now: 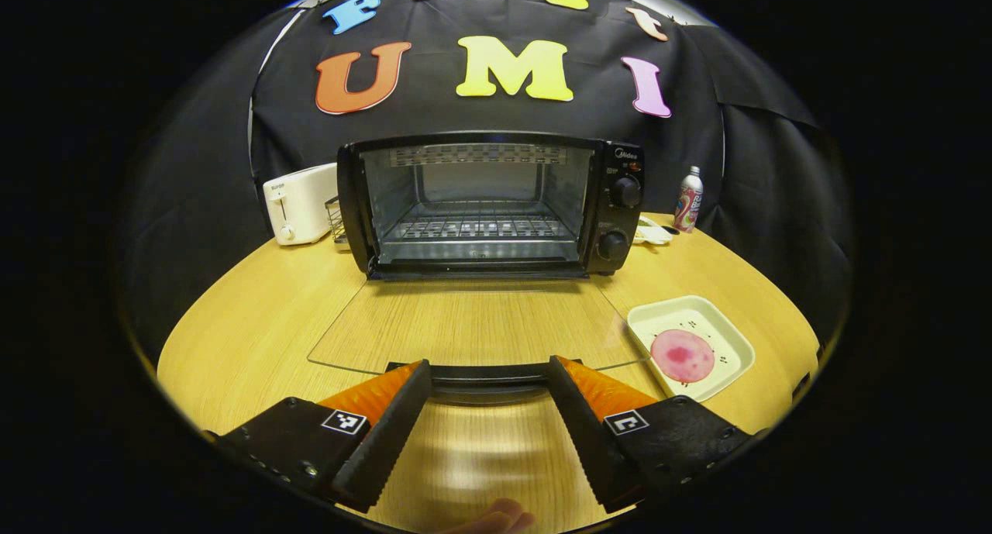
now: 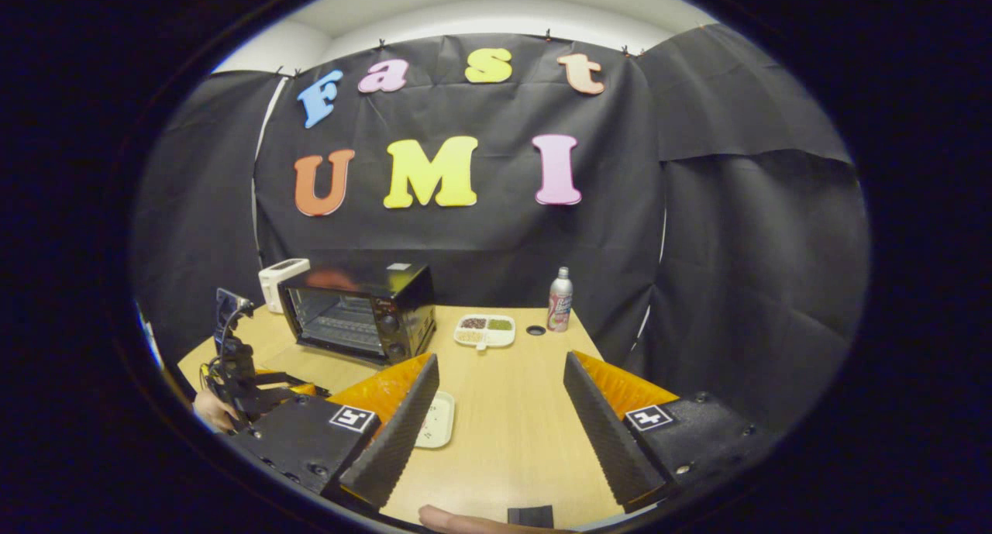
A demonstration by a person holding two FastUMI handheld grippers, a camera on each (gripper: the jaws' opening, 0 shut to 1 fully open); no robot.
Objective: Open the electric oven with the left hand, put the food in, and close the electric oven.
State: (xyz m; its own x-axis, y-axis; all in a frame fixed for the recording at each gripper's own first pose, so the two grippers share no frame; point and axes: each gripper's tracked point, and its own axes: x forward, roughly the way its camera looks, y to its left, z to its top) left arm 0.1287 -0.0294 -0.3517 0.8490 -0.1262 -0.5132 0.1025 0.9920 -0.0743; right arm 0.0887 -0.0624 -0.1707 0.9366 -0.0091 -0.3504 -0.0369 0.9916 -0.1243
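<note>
The black electric oven (image 1: 496, 201) stands at the back of the wooden table with its glass door (image 1: 473, 321) folded down flat and a wire rack showing inside. The door's dark handle (image 1: 484, 380) lies between the tips of my left gripper (image 1: 490, 370), which is open and not pressing on it. The food, a round pink slice (image 1: 683, 355), rests on a white square plate (image 1: 728, 336) right of the door. In the right gripper view, my right gripper (image 2: 500, 414) hovers open and empty over the table, right of the oven (image 2: 356, 313). The plate (image 2: 438, 422) peeks out behind its left finger.
A white toaster (image 1: 298, 204) stands left of the oven and a drink can (image 1: 688, 201) right of it. A divided dish of grains (image 2: 484, 330) and a small dark disc (image 2: 535, 330) lie near the can (image 2: 559, 300). A hand holds the left gripper (image 2: 240, 379).
</note>
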